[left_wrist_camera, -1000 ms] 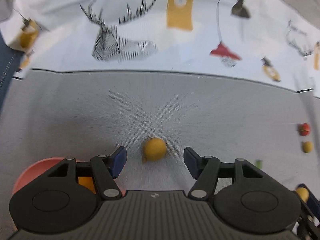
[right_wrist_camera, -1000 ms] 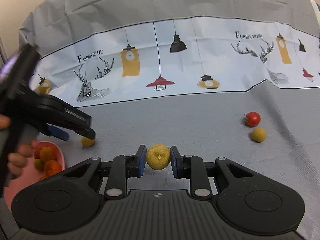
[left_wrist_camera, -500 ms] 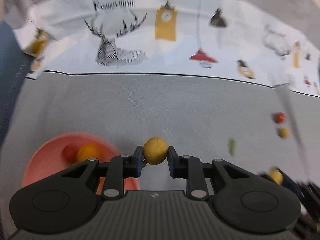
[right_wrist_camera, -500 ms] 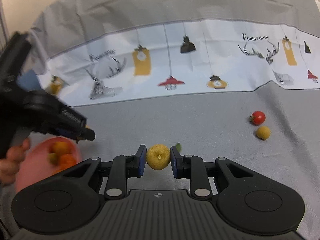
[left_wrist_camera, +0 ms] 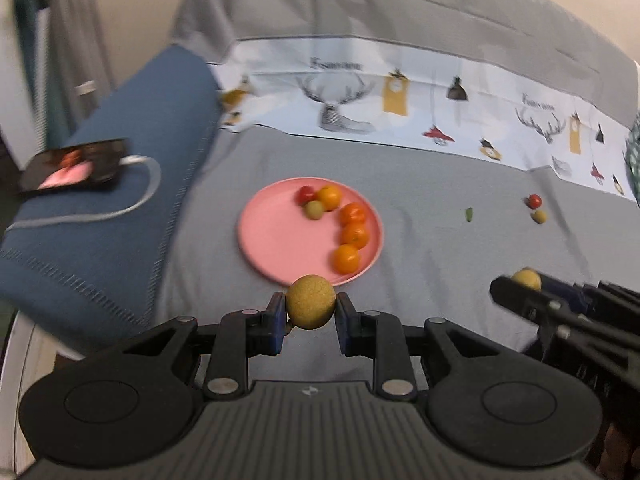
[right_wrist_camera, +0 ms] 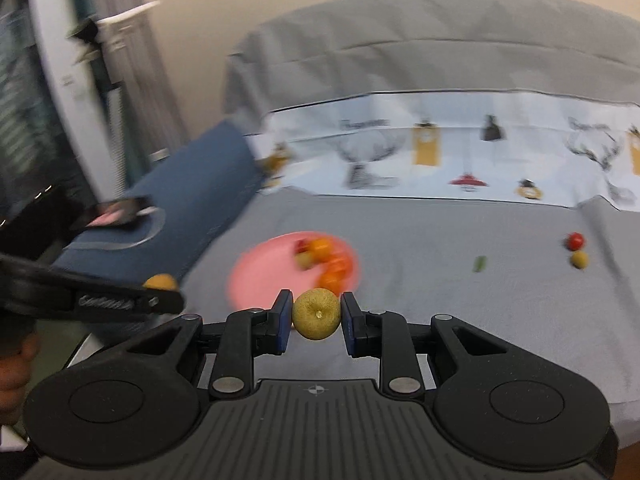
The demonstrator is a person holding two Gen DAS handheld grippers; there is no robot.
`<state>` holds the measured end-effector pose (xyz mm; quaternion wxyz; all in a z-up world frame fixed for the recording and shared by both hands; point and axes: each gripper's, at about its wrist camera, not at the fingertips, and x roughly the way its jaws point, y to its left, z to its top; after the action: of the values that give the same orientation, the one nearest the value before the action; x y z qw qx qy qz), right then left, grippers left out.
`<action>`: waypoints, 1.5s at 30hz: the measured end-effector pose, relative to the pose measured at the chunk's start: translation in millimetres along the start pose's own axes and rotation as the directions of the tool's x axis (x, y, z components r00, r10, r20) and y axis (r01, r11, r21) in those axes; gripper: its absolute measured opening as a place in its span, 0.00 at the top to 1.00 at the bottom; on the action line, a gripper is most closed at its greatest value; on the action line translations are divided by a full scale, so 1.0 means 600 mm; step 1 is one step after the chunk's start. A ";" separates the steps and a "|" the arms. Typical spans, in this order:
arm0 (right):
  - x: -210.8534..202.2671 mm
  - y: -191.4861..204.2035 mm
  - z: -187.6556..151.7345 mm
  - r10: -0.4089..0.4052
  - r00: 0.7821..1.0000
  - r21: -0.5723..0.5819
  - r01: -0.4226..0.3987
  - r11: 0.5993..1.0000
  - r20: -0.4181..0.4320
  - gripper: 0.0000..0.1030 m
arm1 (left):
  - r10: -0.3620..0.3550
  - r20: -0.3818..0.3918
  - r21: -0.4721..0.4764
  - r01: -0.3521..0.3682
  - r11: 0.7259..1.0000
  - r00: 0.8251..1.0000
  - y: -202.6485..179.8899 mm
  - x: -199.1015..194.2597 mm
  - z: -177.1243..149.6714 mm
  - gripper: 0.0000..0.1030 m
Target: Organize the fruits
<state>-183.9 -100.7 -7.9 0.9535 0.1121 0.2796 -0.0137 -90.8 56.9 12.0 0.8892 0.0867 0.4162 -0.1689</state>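
Note:
My left gripper [left_wrist_camera: 311, 307] is shut on a yellow round fruit [left_wrist_camera: 311, 306] and holds it in the air just in front of the near rim of the pink plate [left_wrist_camera: 272, 236]. The plate holds several small orange, red and green fruits [left_wrist_camera: 349, 235]. My right gripper [right_wrist_camera: 316, 314] is shut on another yellow fruit [right_wrist_camera: 316, 313], raised near the plate [right_wrist_camera: 256, 276]. A red tomato [left_wrist_camera: 534, 201] and a small yellow fruit [left_wrist_camera: 540, 216] lie on the grey cloth at the right. The same pair shows in the right wrist view [right_wrist_camera: 576, 241] [right_wrist_camera: 579, 259].
A small green bit [left_wrist_camera: 469, 214] lies on the cloth between the plate and the tomato. A blue cushion [left_wrist_camera: 120, 184] at the left carries a phone [left_wrist_camera: 72, 166] with a white cable. A patterned white cloth [left_wrist_camera: 420, 100] runs along the back.
My left gripper closed on the yellow fruit, lifted it and pulled back, with the plate now ahead of it. My right gripper, still holding its fruit, swung left toward the plate.

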 end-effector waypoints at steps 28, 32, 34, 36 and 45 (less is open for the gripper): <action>-0.118 0.103 -0.039 0.031 0.996 -0.174 -0.016 0.985 0.081 0.74 | 0.005 0.148 -0.075 0.006 0.997 0.989 0.043 -0.140 -0.084 0.72; -0.112 0.097 -0.039 0.017 0.997 -0.163 -0.005 0.987 0.072 0.74 | -0.008 0.139 -0.071 0.018 0.997 0.990 0.043 -0.130 -0.082 0.72; -0.109 0.096 -0.040 0.014 0.998 -0.160 -0.003 0.987 0.067 0.74 | -0.010 0.135 -0.071 0.020 0.997 0.991 0.045 -0.126 -0.081 0.72; -0.106 0.096 -0.041 0.012 0.998 -0.159 -0.003 0.987 0.061 0.74 | -0.011 0.133 -0.072 0.020 0.997 0.991 0.047 -0.123 -0.080 0.72; -0.090 0.093 -0.039 0.006 0.999 -0.157 -0.001 0.988 0.036 0.74 | -0.016 0.119 -0.084 0.027 0.996 0.993 0.053 -0.109 -0.077 0.72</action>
<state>-237.1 -43.0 13.2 0.9643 0.0370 0.2621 0.0079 -151.0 114.9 33.4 0.9134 0.0342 0.3704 -0.1655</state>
